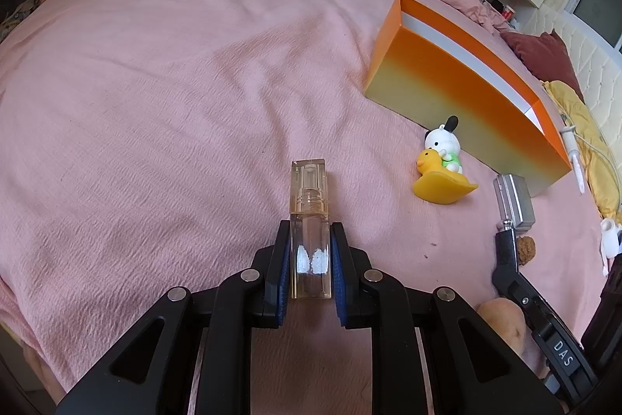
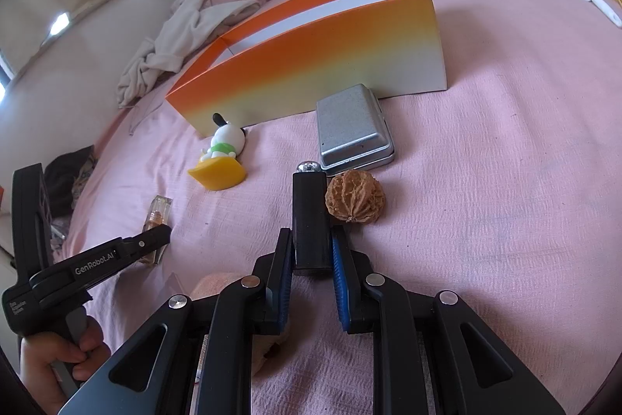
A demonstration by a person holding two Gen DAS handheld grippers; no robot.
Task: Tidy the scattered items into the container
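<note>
On pink bedsheet [image 1: 155, 123]: left gripper [image 1: 310, 240] pinching clear rectangular glass perfume bottle [image 1: 310, 220], right gripper [image 2: 311, 244] pinching black rectangular tube [image 2: 310, 220]; best kept level, released above open orange cardboard box [image 2: 311, 45].

orange box [image 2: 311, 53] – pink sheet [image 2: 486, 181]

Tin [image 2: 352, 131] lies before the box [image 2: 311, 65], walnut [image 2: 355, 196] nearer.

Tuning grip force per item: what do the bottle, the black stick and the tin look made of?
Bottle: clear glass or hard acrylic, glossy; see-through with sharp glints, can't tell which. Black stick: smooth black plastic by the look, satin sheen, with a shiny chrome-like tip. Tin: grey metal, matte and speckled, with rolled rim.
</note>
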